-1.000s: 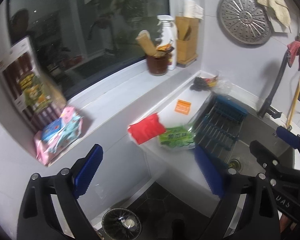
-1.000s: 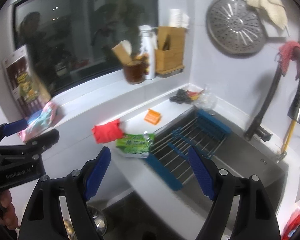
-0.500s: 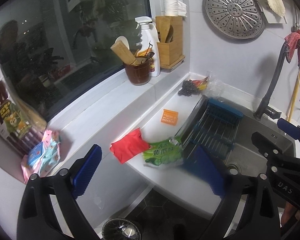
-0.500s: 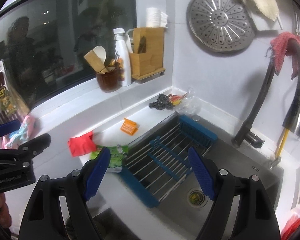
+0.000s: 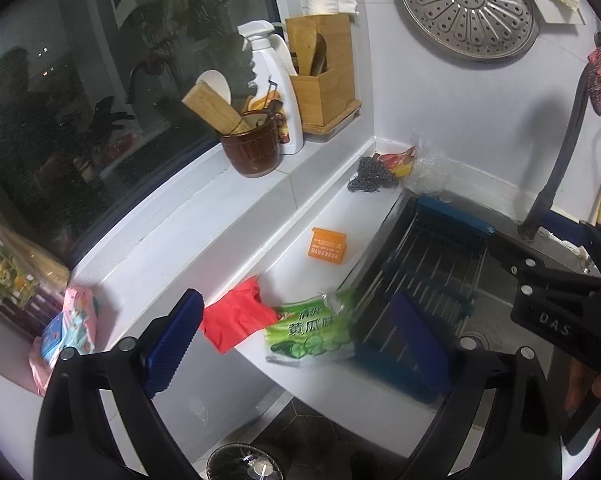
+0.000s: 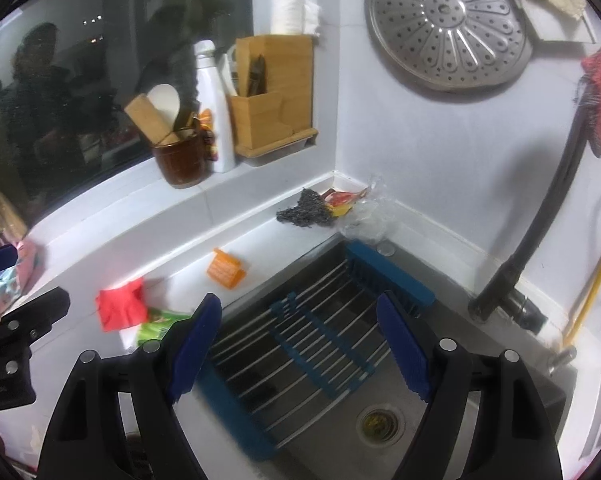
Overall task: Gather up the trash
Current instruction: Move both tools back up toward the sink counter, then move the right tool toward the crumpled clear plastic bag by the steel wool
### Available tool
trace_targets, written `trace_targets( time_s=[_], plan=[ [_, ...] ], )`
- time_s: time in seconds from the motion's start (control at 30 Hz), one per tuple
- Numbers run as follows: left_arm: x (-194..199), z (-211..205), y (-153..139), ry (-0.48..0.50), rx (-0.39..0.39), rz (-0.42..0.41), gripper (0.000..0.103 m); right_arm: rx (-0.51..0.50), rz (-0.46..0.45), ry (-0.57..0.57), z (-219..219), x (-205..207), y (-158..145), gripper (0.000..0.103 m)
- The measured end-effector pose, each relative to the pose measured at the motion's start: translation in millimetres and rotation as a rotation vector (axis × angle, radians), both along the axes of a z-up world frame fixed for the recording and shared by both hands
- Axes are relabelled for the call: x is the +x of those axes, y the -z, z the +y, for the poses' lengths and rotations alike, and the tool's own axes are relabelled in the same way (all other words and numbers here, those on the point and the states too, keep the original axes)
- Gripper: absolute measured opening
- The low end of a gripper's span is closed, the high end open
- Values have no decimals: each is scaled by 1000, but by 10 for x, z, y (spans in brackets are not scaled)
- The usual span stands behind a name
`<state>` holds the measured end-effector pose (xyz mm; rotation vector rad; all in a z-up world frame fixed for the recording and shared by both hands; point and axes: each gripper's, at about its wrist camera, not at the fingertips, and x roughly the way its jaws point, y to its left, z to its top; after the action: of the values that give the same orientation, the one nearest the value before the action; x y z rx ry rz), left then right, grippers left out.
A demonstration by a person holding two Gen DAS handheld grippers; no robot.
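Both wide-open, empty grippers [image 5: 296,344] [image 6: 300,344] have advanced toward the white counter [image 5: 300,240]; sink [image 6: 440,380] right, dark window [image 5: 100,100] far left.

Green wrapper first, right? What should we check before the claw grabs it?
1. Left claw open and empty: ok.
2. Right claw open and empty: ok.
3. Green wrapper lying free on the counter, nothing on top: ok.
4. Red wrapper out of the way: not ok, it touches the green one.
5. Left claw touching the wrapper yet: not ok.
6. Bin ready below: cannot tell.
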<state>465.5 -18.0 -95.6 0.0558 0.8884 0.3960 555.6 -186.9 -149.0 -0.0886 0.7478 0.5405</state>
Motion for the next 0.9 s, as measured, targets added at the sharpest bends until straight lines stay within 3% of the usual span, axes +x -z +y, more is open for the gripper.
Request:
trace_targets(
  time_s=[0.47,0.57,0.9],
  plan=[
    [837,-121,244,-26,55,9,93,12,21,27,-82,1121,456,78],
    [1013,-139,294,-28,42,17,93,23,29,50,-68,1428,598,85],
    [1128,-82,353,-44,39,40,93,-10,88,134,93,2405,1236,86]
  ],
)
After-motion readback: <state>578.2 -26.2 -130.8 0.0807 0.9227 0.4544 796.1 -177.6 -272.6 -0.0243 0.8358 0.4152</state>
